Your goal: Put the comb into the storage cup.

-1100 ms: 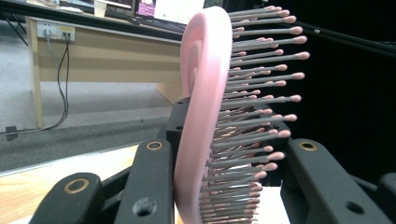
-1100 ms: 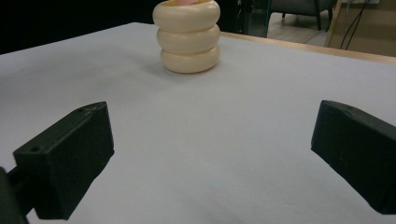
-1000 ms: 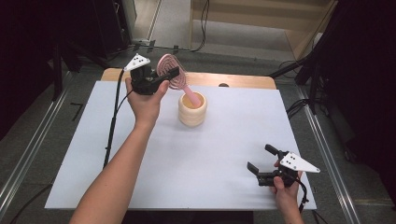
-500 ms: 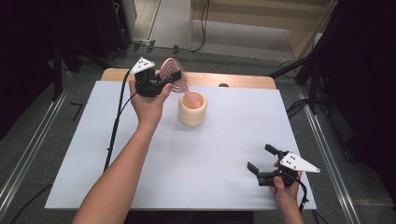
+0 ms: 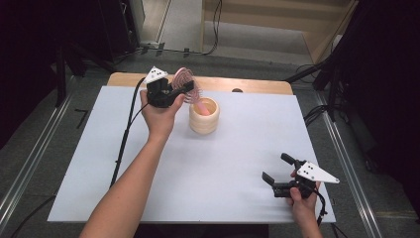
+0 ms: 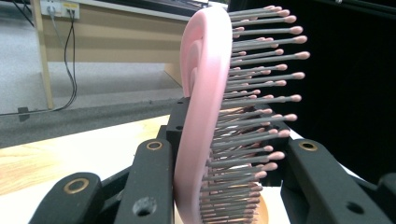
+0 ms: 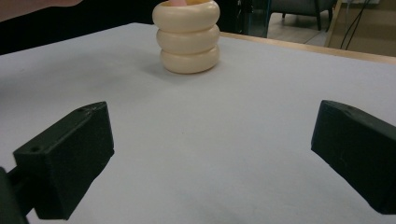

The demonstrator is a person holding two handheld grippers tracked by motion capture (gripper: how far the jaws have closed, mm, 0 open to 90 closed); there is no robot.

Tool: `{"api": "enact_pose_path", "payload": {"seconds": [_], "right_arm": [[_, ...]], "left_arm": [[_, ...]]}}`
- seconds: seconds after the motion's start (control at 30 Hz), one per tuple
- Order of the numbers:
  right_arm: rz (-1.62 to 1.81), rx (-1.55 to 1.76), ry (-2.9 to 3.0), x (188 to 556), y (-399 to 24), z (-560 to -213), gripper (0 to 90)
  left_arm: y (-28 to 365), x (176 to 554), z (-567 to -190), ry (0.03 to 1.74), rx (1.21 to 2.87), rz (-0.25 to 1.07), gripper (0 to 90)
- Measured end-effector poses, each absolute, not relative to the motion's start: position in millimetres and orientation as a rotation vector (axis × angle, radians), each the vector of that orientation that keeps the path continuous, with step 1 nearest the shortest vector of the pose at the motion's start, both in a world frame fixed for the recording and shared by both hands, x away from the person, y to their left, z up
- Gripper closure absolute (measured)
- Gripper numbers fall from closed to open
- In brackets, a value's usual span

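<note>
The left gripper is clamped on the head of a pink hairbrush, up in the upper middle of the high view. From its own camera you can see the two black jaws pressing either side of the brush, one on the smooth pink back and one against the bristles. The handle slants down to the right and its end sits inside a cream ribbed cup, which stands on the white table just right of the hand. From here I can't say whether the handle tip has reached the bottom of the cup.

The right gripper is down in the lower right of the high view, resting by the table's near edge with its jaws spread wide and nothing between them. Its camera looks across bare table to the cup in the upper middle of that frame.

The job in hand looks like standing the brush in the cup. To do it well, I'd lower the brush straight along the handle's line until it bottoms out, and keep it off the near rim: the cup looks light and tall, and a sideways push from the handle could tip or slide it. Only then ease the jaws apart, slowly, since the bristles may catch on the pad and drag the brush. The head is heavy, so let it lean on the rim before pulling away.
</note>
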State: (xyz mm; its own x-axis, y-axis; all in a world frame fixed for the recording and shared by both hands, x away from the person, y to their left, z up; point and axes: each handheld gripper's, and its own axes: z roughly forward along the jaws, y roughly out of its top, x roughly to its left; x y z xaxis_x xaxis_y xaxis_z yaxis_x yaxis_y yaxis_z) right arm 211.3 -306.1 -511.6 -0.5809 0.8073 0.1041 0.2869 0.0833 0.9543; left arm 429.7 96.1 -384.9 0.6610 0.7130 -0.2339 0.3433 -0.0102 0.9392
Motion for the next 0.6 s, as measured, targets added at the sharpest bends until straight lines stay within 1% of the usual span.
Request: {"api": "enact_pose_path", "payload": {"seconds": [0.6], "right_arm": [[1.513,1.078,1.911,211,-306,-512,0.0]], "left_arm": [[92,430,-401,0.909,1.622,0.345,65.5]]}}
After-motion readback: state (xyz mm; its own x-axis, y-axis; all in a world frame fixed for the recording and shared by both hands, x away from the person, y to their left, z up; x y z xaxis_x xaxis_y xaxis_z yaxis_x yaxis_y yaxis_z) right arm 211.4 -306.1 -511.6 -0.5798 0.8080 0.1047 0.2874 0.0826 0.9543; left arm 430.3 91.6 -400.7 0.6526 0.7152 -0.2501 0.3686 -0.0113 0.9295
